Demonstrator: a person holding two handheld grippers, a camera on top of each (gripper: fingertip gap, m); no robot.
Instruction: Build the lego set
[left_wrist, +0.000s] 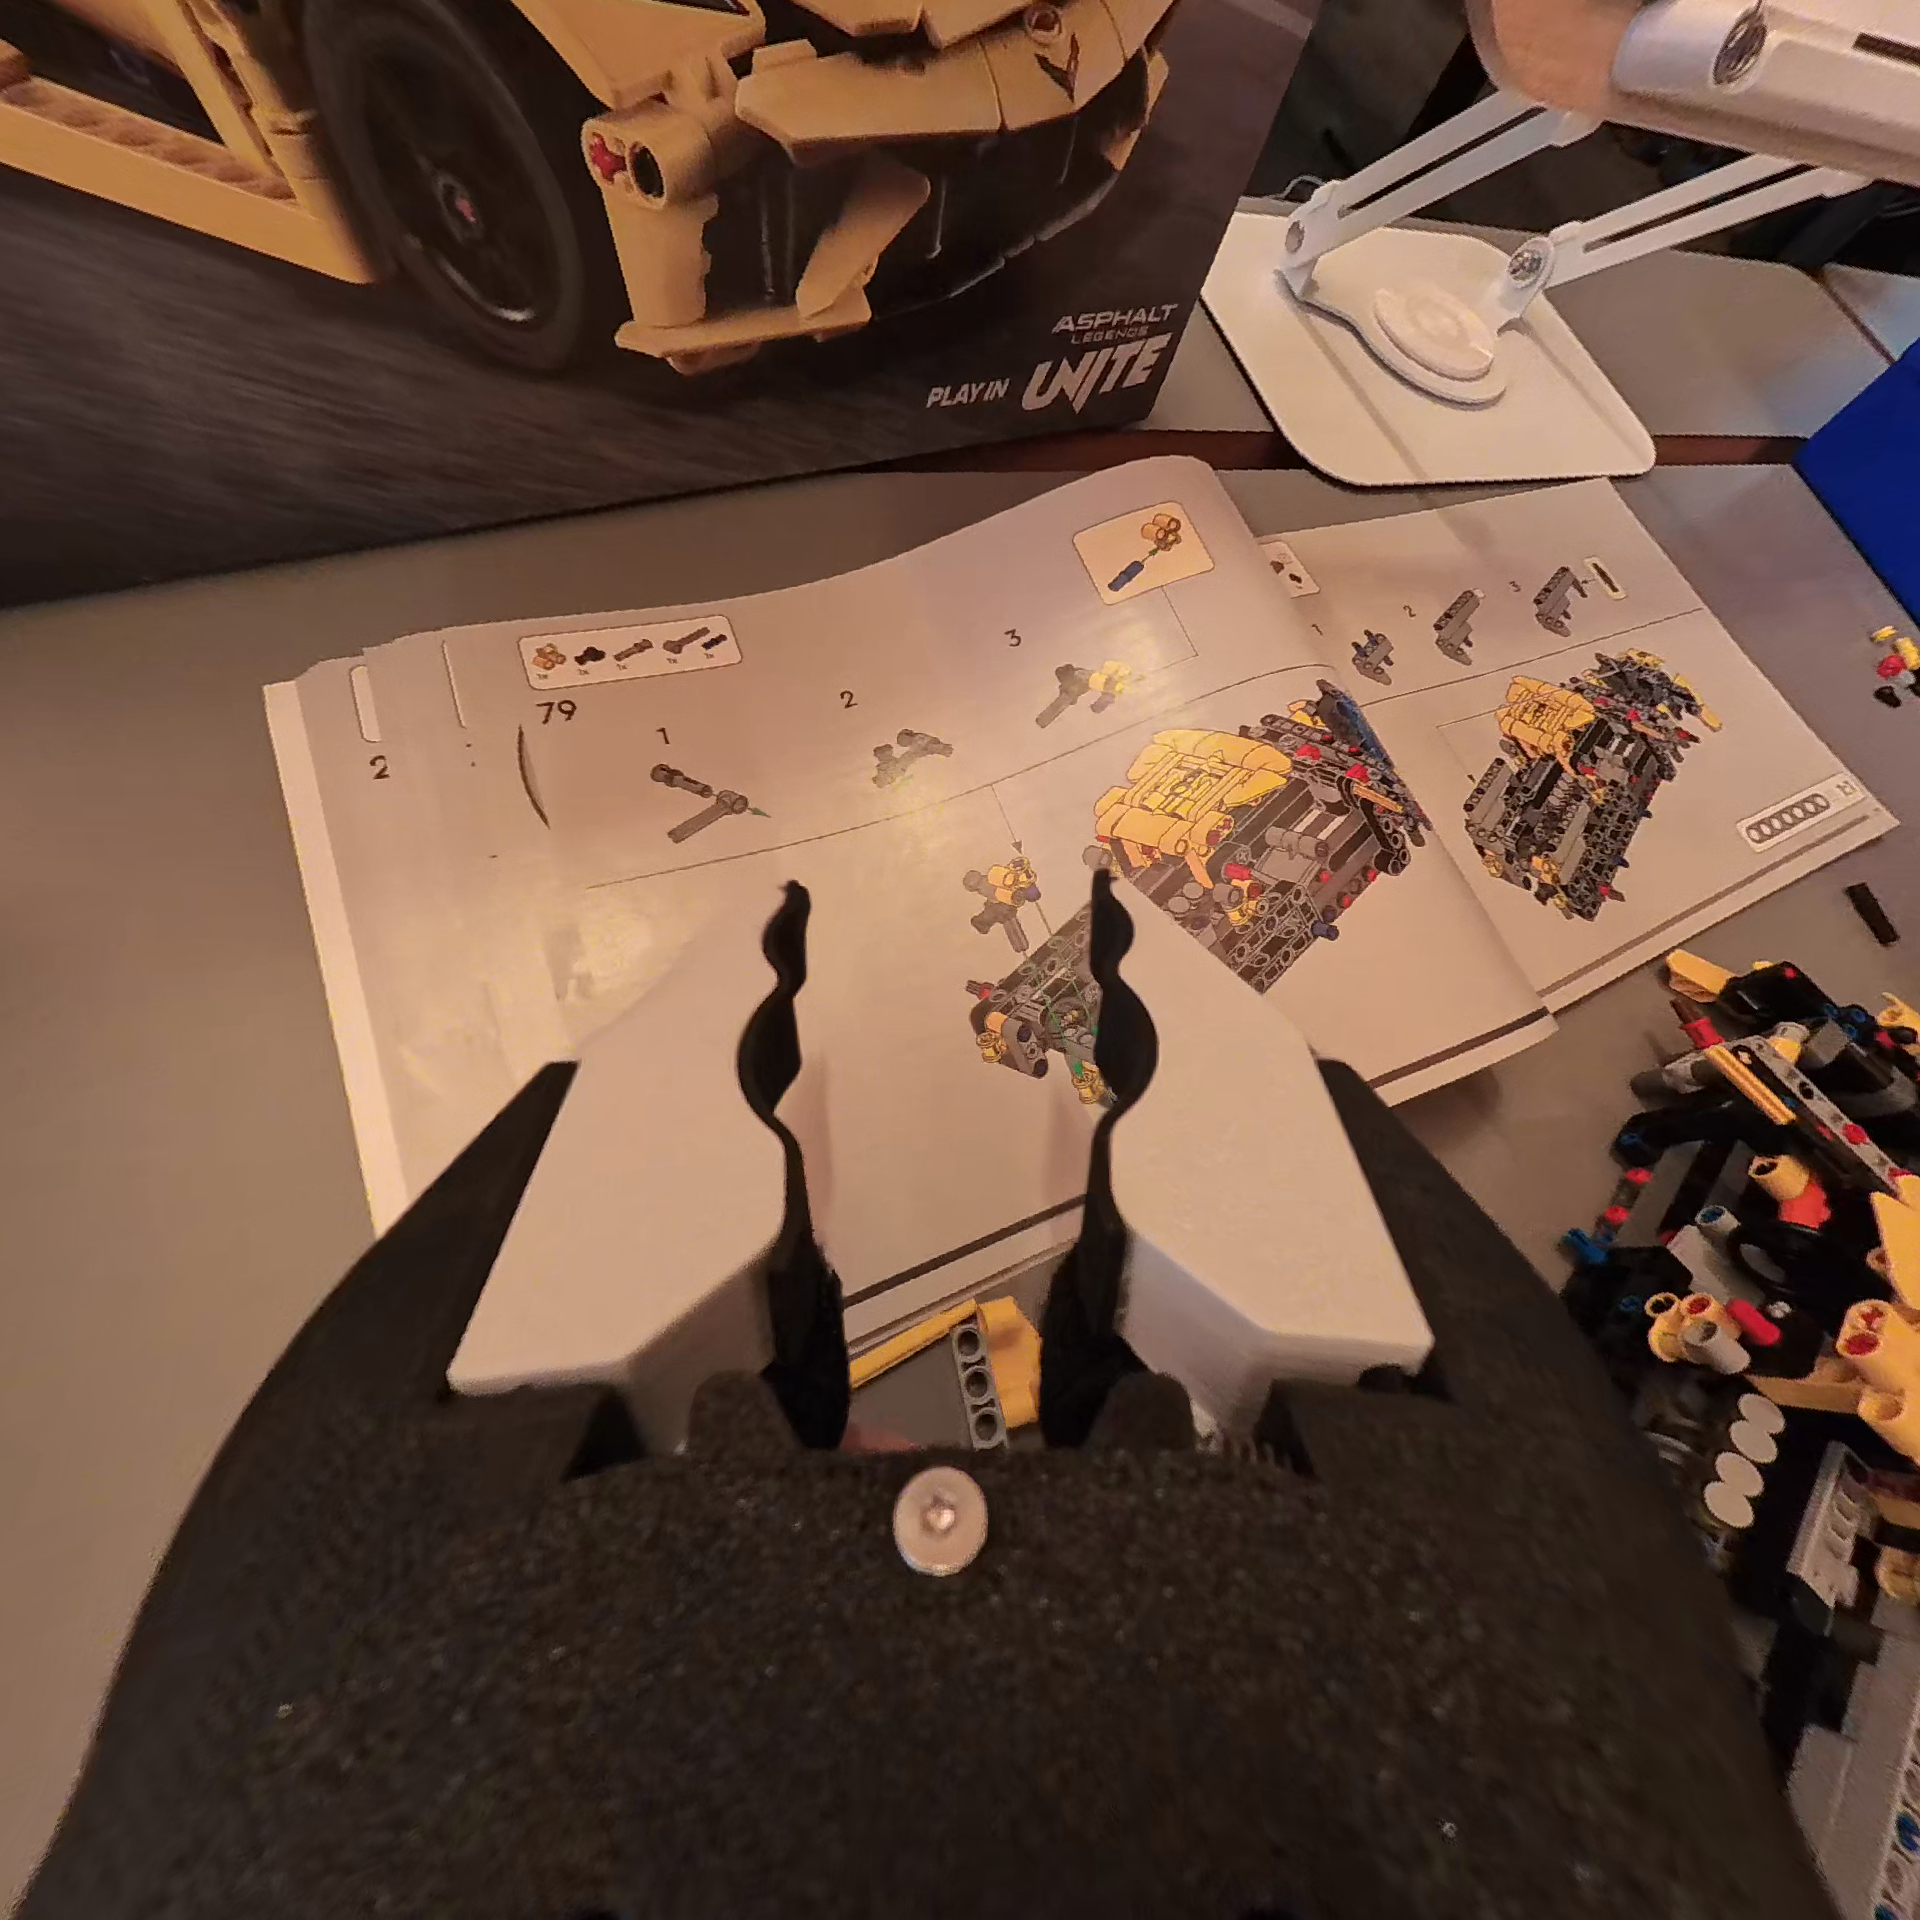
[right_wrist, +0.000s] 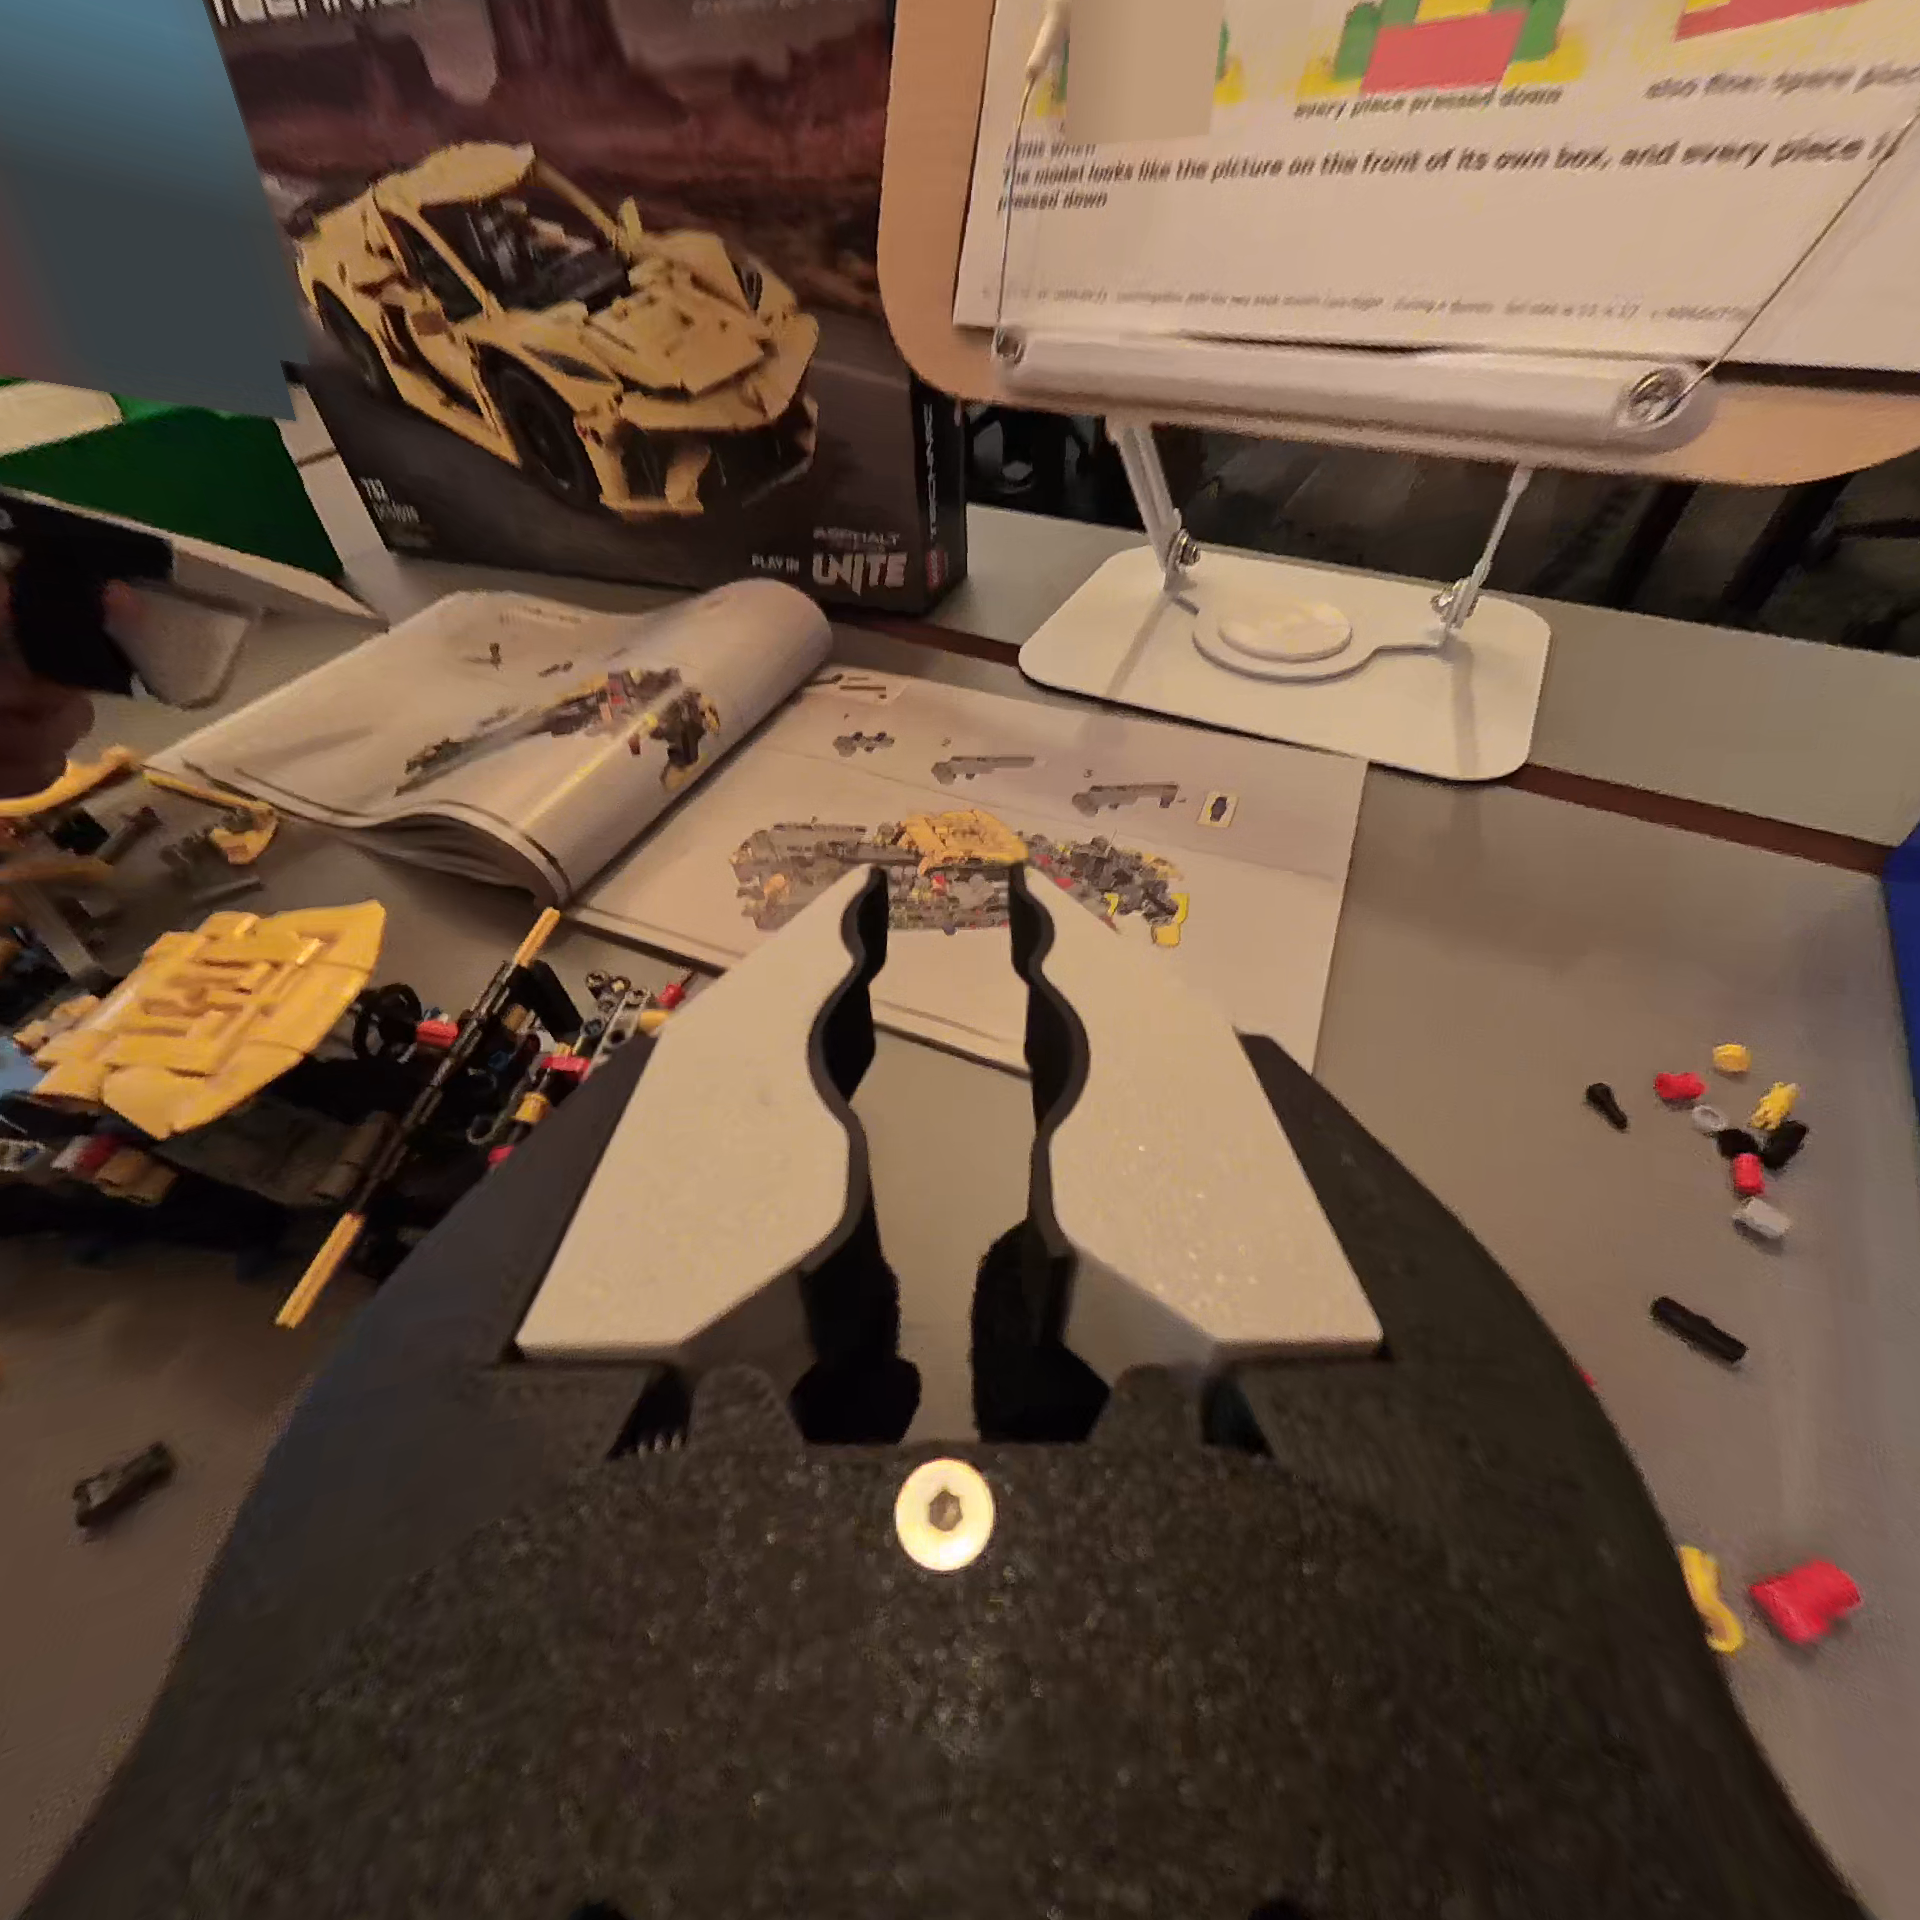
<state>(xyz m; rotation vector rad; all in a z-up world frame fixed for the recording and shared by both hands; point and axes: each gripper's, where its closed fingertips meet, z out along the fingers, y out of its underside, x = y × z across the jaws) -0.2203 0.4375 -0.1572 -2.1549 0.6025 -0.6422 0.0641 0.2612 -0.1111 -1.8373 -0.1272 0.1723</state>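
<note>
My left gripper is open and empty, held above the open instruction booklet. A yellow and grey brick piece lies on the table under its fingers. The partly built yellow and black car model sits to its right. My right gripper is open and empty, above the table in front of the booklet. The model with its yellow body panel lies to the right gripper's left. Small loose red, yellow, grey and black parts lie to its right.
The set's box stands behind the booklet, also in the right wrist view. A white document stand holds a printed sheet at the back right. A red part and a yellow part lie near right. A blue edge is at far right. The gap from one gripper's tips to the other's is roughly 35 cm.
</note>
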